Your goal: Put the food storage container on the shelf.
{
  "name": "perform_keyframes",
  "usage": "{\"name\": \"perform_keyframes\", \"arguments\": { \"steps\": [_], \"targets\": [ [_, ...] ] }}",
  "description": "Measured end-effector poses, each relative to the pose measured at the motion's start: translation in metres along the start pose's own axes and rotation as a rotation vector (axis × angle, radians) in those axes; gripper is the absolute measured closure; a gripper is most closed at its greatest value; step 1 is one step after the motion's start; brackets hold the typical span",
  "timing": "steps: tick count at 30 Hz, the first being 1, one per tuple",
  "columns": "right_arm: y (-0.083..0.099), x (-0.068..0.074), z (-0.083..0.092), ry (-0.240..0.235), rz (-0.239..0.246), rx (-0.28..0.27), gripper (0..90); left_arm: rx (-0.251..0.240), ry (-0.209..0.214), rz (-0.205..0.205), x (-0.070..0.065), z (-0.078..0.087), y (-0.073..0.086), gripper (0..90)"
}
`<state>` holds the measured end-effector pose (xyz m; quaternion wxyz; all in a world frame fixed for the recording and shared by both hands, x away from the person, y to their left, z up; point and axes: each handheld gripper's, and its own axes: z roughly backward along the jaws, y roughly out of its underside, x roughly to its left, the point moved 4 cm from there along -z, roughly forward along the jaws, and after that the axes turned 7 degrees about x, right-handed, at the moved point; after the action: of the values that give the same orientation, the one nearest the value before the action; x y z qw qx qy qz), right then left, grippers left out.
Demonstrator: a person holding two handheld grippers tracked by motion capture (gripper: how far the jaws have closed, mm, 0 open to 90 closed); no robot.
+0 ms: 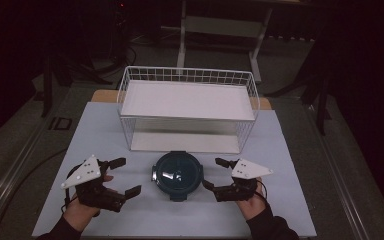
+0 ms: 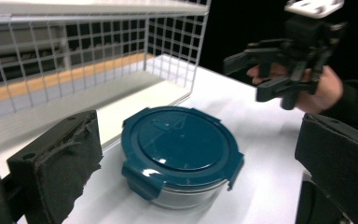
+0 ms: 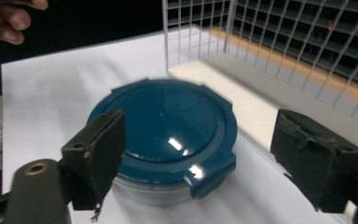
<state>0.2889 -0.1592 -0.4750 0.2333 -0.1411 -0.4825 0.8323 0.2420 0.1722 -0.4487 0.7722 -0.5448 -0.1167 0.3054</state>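
A round glass container with a dark teal clip-on lid stands on the white tabletop, just in front of the wire rack. My left gripper hovers to the container's left, open, its jaws pointing toward it with nothing between them. My right gripper is at the container's right, open as well, and its pads stand apart from the lid. In the left gripper view the right gripper appears beyond the container, held in a hand.
A white wire basket rack with a white upper shelf and a lower white base stands at the back of the table. Bare tabletop lies on both sides of the container. Dark floor and a table frame lie beyond.
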Motion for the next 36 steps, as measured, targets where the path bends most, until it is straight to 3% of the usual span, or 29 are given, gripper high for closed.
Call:
{"name": "perform_keyframes", "arguments": {
  "steps": [1, 2, 3, 4, 5, 8, 15, 17, 18, 19, 26, 29, 31, 34, 35, 36],
  "targets": [
    [0.000, -0.001, -0.001, -0.004, -0.021, 0.035, 17.7, 0.034, -0.013, 0.018, 0.003, -0.004, -0.001, 0.9],
    [-0.001, -0.004, -0.002, -0.020, -0.047, 0.037, 17.9, 0.042, -0.023, 0.021, 0.005, -0.006, -0.001, 0.9],
    [-0.002, -0.004, -0.002, -0.015, -0.053, 0.021, 17.9, 0.089, -0.025, 0.061, 0.010, -0.011, -0.001, 0.9],
    [-0.002, -0.004, -0.002, -0.015, -0.053, 0.021, 17.9, 0.089, -0.025, 0.061, 0.010, -0.011, -0.001, 0.9],
    [-0.003, -0.005, -0.001, -0.013, -0.051, 0.017, 17.8, 0.103, -0.020, 0.098, 0.014, -0.014, -0.001, 0.9],
    [-0.007, -0.006, 0.001, -0.002, -0.068, -0.007, 14.9, 0.137, -0.032, 0.156, 0.023, -0.022, 0.001, 0.9],
    [-0.009, -0.009, 0.002, 0.015, -0.133, 0.005, 10.3, 0.181, 0.011, 0.323, 0.044, -0.041, 0.004, 0.9],
    [-0.009, -0.010, 0.001, 0.036, -0.138, 0.007, 10.1, 0.240, 0.031, 0.377, 0.049, -0.050, 0.008, 1.2],
    [-0.009, -0.010, 0.001, 0.036, -0.138, 0.007, 10.1, 0.240, 0.031, 0.377, 0.049, -0.050, 0.008, 1.2],
    [-0.008, -0.010, 0.000, 0.029, -0.148, 0.008, 9.9, 0.254, 0.038, 0.410, 0.052, -0.053, 0.011, 1.2],
    [0.000, -0.010, -0.009, 0.018, -0.157, 0.041, 10.0, 0.336, 0.099, 0.514, 0.058, -0.074, 0.020, 1.4],
    [0.002, -0.009, -0.011, 0.007, -0.163, 0.049, 10.1, 0.369, 0.121, 0.560, 0.060, -0.081, 0.025, 5.3],
    [0.003, -0.009, -0.012, 0.003, -0.166, 0.047, 10.4, 0.389, 0.126, 0.589, 0.061, -0.085, 0.028, 15.5],
    [0.003, -0.009, -0.011, -0.002, -0.165, 0.048, 12.2, 0.406, 0.140, 0.646, 0.064, -0.087, 0.033, 18.7],
    [0.003, -0.008, -0.011, 0.001, -0.163, 0.047, 12.3, 0.408, 0.148, 0.660, 0.065, -0.088, 0.035, 26.2],
    [0.003, -0.008, -0.011, 0.001, -0.163, 0.047, 12.3, 0.408, 0.156, 0.675, 0.066, -0.088, 0.036, 26.2]
  ]
}}
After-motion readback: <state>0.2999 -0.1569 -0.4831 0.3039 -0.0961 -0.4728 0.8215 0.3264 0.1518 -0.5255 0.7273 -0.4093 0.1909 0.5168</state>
